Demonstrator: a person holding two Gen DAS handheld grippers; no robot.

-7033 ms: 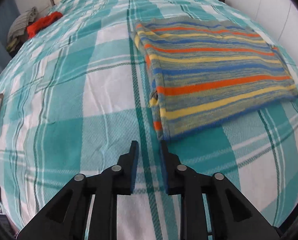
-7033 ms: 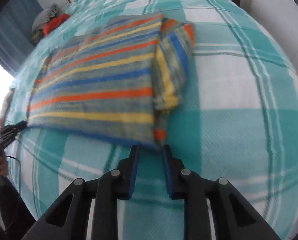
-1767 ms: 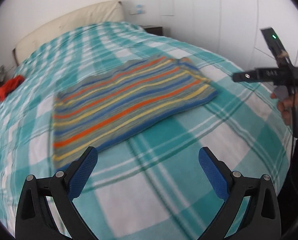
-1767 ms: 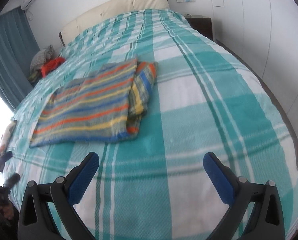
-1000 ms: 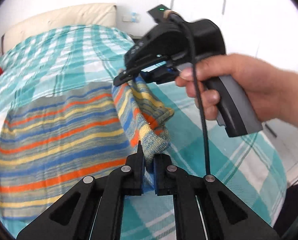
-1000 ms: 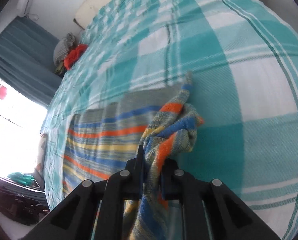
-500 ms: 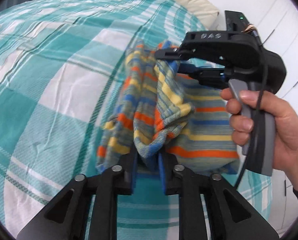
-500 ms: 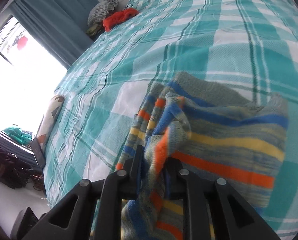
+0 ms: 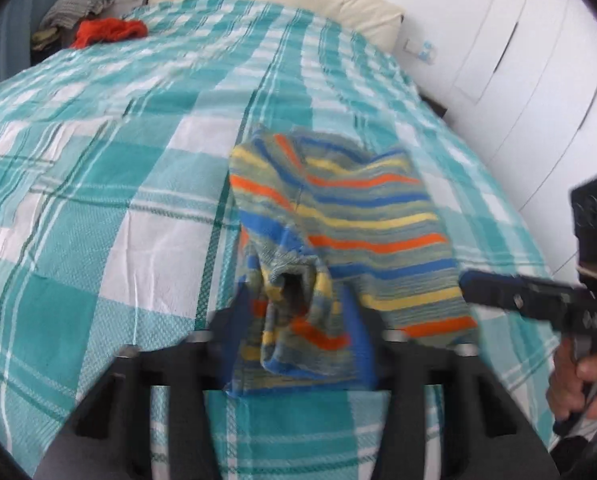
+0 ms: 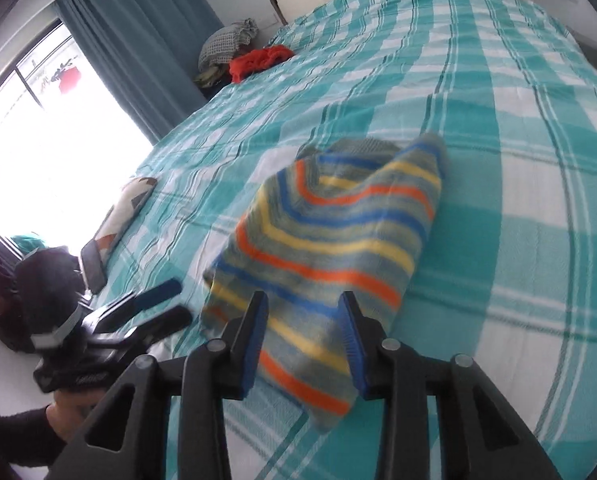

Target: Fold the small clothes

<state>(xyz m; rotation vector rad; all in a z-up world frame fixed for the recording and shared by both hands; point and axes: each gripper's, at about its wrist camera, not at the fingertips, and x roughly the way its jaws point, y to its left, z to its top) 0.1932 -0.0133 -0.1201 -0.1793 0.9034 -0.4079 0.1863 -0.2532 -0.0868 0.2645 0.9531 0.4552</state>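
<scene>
A striped knit garment (image 9: 362, 216), grey with orange, yellow and blue bands, lies folded over on the teal checked bedspread (image 9: 98, 200). It also shows in the right wrist view (image 10: 338, 240). My left gripper (image 9: 298, 320) is open, its blurred jaws either side of the garment's bunched near edge. My right gripper (image 10: 304, 332) is open just over the garment's near edge, not gripping it. The right gripper shows at the right of the left wrist view (image 9: 538, 300). The left gripper shows at the lower left of the right wrist view (image 10: 154, 312).
A red cloth (image 9: 106, 32) and a grey bundle (image 9: 78, 4) lie at the bed's far left by the cream headboard (image 9: 278, 0). A patterned cushion (image 10: 126, 208) and a phone (image 10: 92, 268) sit at the bed's window side. White cupboards (image 9: 518, 60) stand on the right.
Both grippers have opened and let go of the garment. The lifted edge has dropped onto the garment, which now lies folded over. Both grippers have drawn back a little.
</scene>
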